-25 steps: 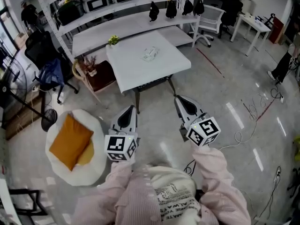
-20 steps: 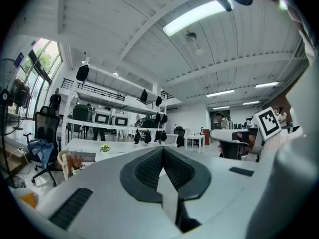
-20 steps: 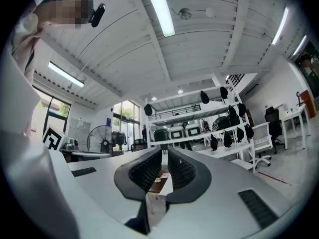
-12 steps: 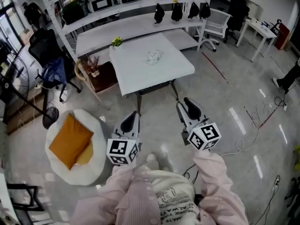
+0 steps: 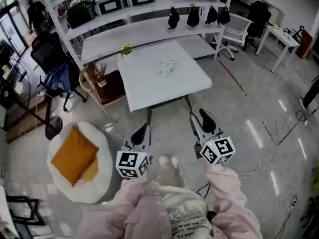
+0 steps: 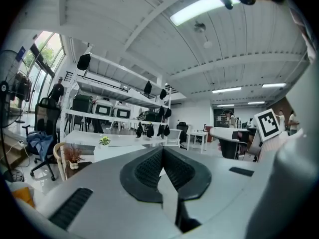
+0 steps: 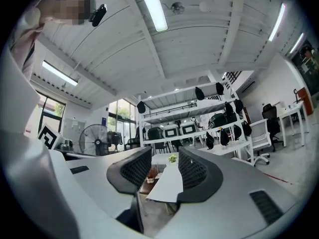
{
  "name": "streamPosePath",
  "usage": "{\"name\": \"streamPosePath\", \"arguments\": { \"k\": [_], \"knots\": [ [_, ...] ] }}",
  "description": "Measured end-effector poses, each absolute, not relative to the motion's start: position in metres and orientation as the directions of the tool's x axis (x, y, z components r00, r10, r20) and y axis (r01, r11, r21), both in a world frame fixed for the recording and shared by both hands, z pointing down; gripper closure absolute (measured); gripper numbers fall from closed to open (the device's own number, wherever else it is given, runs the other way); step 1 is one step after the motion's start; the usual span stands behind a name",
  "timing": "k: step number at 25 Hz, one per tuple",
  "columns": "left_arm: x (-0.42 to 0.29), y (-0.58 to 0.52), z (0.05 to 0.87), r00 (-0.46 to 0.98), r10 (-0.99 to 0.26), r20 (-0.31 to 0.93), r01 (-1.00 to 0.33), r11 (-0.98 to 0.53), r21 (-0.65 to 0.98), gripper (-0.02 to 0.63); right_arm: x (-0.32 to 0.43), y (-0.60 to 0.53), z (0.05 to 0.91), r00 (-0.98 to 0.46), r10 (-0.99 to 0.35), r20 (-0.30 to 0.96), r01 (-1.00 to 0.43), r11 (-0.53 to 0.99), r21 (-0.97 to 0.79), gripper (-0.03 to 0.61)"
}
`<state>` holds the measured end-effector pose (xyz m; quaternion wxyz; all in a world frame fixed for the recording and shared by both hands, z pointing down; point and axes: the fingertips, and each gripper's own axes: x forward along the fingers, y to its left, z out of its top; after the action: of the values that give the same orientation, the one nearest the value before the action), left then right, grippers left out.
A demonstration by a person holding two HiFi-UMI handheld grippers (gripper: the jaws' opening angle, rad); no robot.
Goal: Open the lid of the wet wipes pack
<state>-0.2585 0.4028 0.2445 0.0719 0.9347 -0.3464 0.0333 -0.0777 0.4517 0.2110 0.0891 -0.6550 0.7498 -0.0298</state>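
The wet wipes pack (image 5: pixel 166 67) lies near the middle of a white table (image 5: pixel 144 86), far ahead of both grippers. My left gripper (image 5: pixel 141 130) hangs over the floor short of the table, its jaws shut with nothing between them (image 6: pixel 162 152). My right gripper (image 5: pixel 206 116) is also short of the table's front edge. Its jaws are opening, and only the distant table (image 7: pixel 167 182) shows through the gap (image 7: pixel 165 159). I cannot make out the pack in either gripper view.
A small green plant (image 5: pixel 125 48) stands at the table's far left corner. A wooden chair with dried flowers (image 5: pixel 99 76) sits left of the table. A round white seat with an orange cushion (image 5: pixel 75 156) lies on the floor at left. Shelving (image 5: pixel 149 11) runs behind the table. Cables (image 5: pixel 271 133) trail at right.
The table and the pack have come closer in the head view. Both grippers have moved forward and a little down. The right gripper's jaws look wider apart. The person's feet now show.
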Motion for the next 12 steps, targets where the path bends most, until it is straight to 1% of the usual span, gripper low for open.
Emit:
{"name": "streamPosePath", "arguments": {
  "k": [4,8,12],
  "knots": [
    [-0.24,0.364,0.252,0.753,-0.647,0.12,-0.658,-0.742,0.128,0.614,-0.056,0.415,0.218,-0.114,-0.989,-0.092,-0.977,0.129,-0.167,0.436],
    [-0.219,0.323,0.259,0.753,-0.645,0.134,-0.659,-0.738,0.146,0.614,-0.043,0.371,0.232,-0.155,-0.987,-0.045,-0.972,0.161,-0.171,0.423],
    [-0.198,0.282,0.264,0.754,-0.64,0.147,-0.657,-0.738,0.156,0.614,-0.026,0.328,0.239,-0.17,-0.985,-0.024,-0.97,0.172,-0.173,0.423]
  ]
}}
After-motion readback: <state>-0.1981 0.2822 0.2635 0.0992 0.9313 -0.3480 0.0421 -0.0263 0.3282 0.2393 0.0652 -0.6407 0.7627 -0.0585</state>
